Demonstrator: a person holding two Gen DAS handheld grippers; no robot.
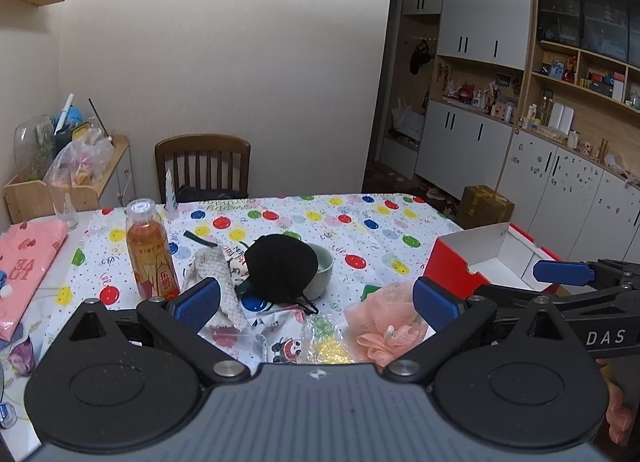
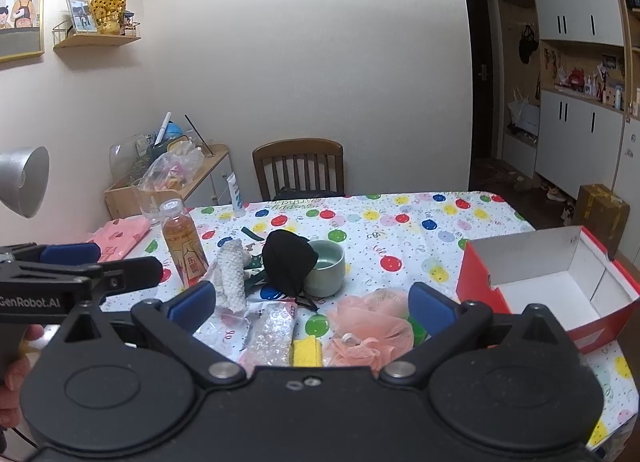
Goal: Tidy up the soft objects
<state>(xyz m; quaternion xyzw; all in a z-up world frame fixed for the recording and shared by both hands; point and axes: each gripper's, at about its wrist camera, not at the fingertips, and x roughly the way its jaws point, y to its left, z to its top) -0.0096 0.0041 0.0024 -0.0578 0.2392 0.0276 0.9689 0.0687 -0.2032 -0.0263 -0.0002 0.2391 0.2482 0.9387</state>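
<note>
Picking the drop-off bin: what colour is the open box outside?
Red outside, white inside; the open box shows best in the right wrist view.

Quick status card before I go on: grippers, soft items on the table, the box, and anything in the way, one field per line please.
left gripper: open, holds nothing, above the near table edge
right gripper: open, holds nothing
peach mesh puff: on the tablecloth, nearest the right gripper
black mask: draped against the green bowl
white knitted cloth: lying left of the mask
red box: open, far right, inside looks bare
hard item nearby: drink bottle, upright, left of the cloth
packets: plastic bags at the near edge
</note>
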